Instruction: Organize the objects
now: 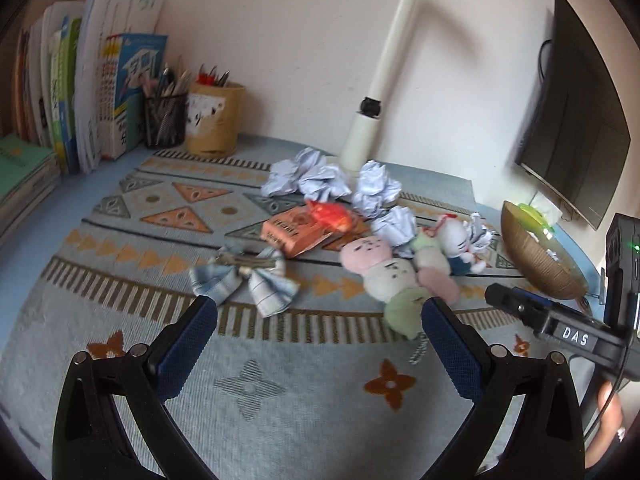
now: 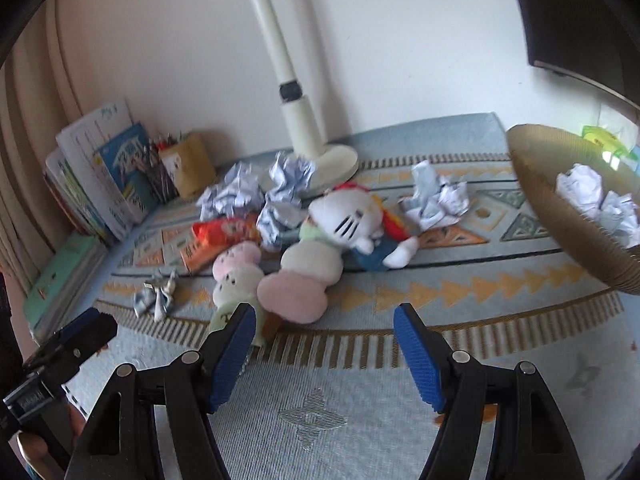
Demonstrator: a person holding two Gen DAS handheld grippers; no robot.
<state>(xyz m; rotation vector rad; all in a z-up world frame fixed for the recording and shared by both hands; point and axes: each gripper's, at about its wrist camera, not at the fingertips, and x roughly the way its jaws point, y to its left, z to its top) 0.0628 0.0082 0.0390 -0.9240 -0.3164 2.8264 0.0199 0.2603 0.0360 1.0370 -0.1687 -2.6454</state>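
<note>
Both grippers hang above the patterned mat [image 1: 120, 320] and nothing is between their jaws. The left gripper [image 1: 318, 322] has its jaws spread wide; the right gripper [image 2: 324, 332] has its jaws apart too, less wide.

The things to organize lie in a heap in the middle of the mat: two dango plush toys [image 2: 304, 272], a white cat plush [image 2: 348, 220] behind them, an orange snack bag [image 2: 226, 232] on an orange box [image 1: 294, 234], a checked fabric bow [image 1: 244, 280], and several crumpled paper balls [image 1: 320, 176] near the foot of the white desk lamp [image 2: 308, 132]. The woven basket [image 2: 560, 232] stands at the right side and already holds some crumpled paper [image 2: 592, 196].

In my judgement the step in hand is to reach for the next item. The nearest dango plush is just in front of both grippers. To do this well, only one gripper should go down on it, with the pads across a narrow place between two balls, so the soft body does not slip out. The other gripper should keep apart, because the two are close together.
</note>
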